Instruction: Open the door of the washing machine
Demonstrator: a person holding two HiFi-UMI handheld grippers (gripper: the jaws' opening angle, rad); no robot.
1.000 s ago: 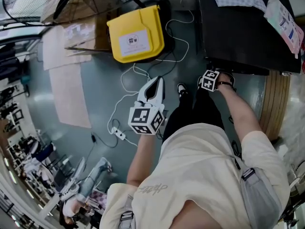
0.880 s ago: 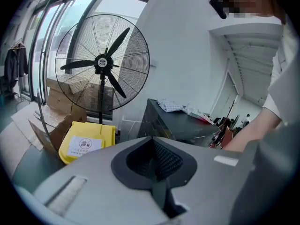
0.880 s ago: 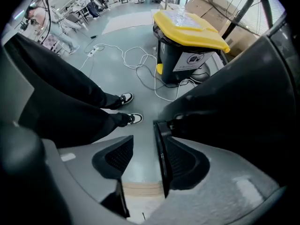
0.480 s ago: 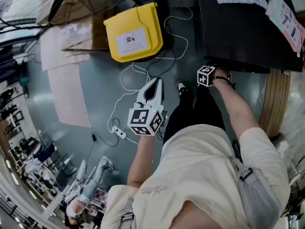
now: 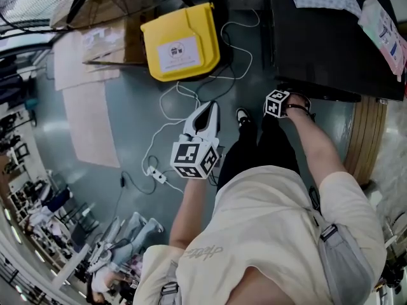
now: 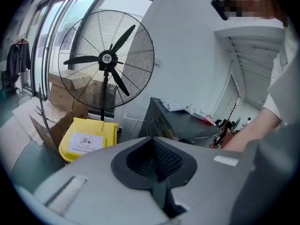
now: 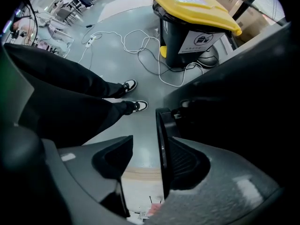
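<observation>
Left gripper (image 6: 153, 161): 2 jaws closed together, nothing between. 1 pedestal fan (image 6: 107, 57), 3 black blades, upright behind 1 yellow-lidded bin (image 6: 86, 142). Cardboard boxes (image 6: 51, 121), left of bin. 1 dark grey machine (image 6: 173, 123), right of bin, cloth (image 6: 172, 105) on top. Person's forearm (image 6: 255, 125), right edge.

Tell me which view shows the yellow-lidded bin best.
The right gripper view: there the yellow-lidded bin shows its yellow lid, dark body and front label together. The head view looks down on the bin, so only the lid and its label show. In the left gripper view the left claw hides the bin's lower part.
</observation>
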